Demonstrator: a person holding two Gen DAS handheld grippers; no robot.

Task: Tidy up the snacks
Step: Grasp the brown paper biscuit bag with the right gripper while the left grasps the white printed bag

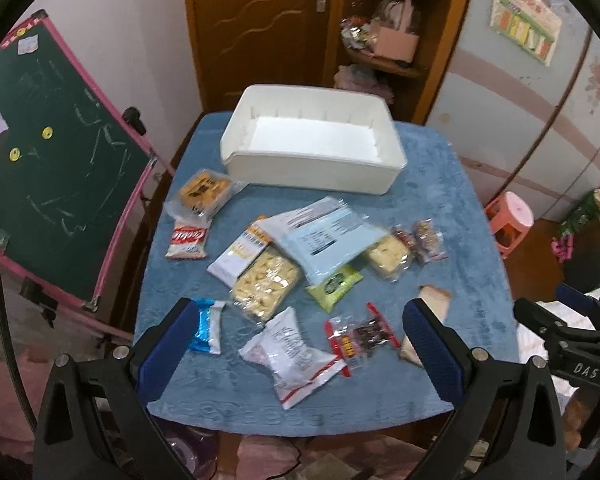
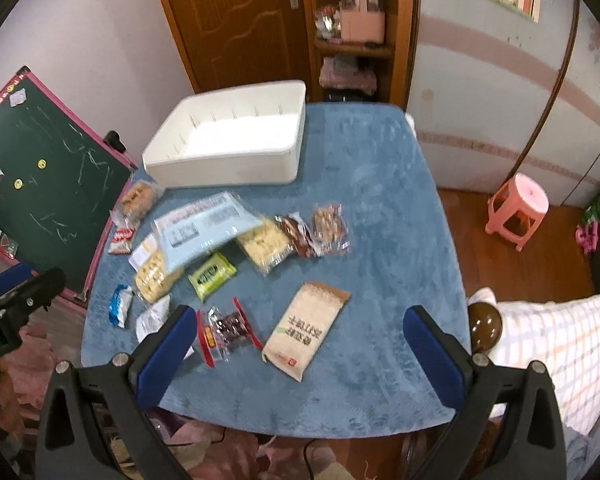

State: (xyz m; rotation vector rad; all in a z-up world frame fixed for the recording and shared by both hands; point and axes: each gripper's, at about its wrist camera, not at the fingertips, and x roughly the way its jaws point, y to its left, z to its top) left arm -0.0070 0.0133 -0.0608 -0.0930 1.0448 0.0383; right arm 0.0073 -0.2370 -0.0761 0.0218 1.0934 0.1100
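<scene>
Several snack packets lie scattered on a blue tablecloth [image 1: 452, 216]. A white empty bin [image 1: 314, 140] stands at the table's far end; it also shows in the right wrist view [image 2: 228, 136]. My left gripper [image 1: 300, 320] is open above the near edge, over a white packet [image 1: 296, 356] and a red-edged packet [image 1: 358, 338]. My right gripper [image 2: 300, 320] is open above a tan packet [image 2: 306, 330], with the red-edged packet [image 2: 226, 330] by its left finger. A large pale-blue packet [image 1: 324, 236] lies in the middle, on top of other packets.
A green chalkboard [image 1: 48, 160] leans at the table's left. A wooden door [image 1: 256, 20] and shelf [image 1: 388, 32] stand behind the table. A pink stool [image 2: 518, 206] stands on the floor at right. A checked cloth [image 2: 556, 344] lies near right.
</scene>
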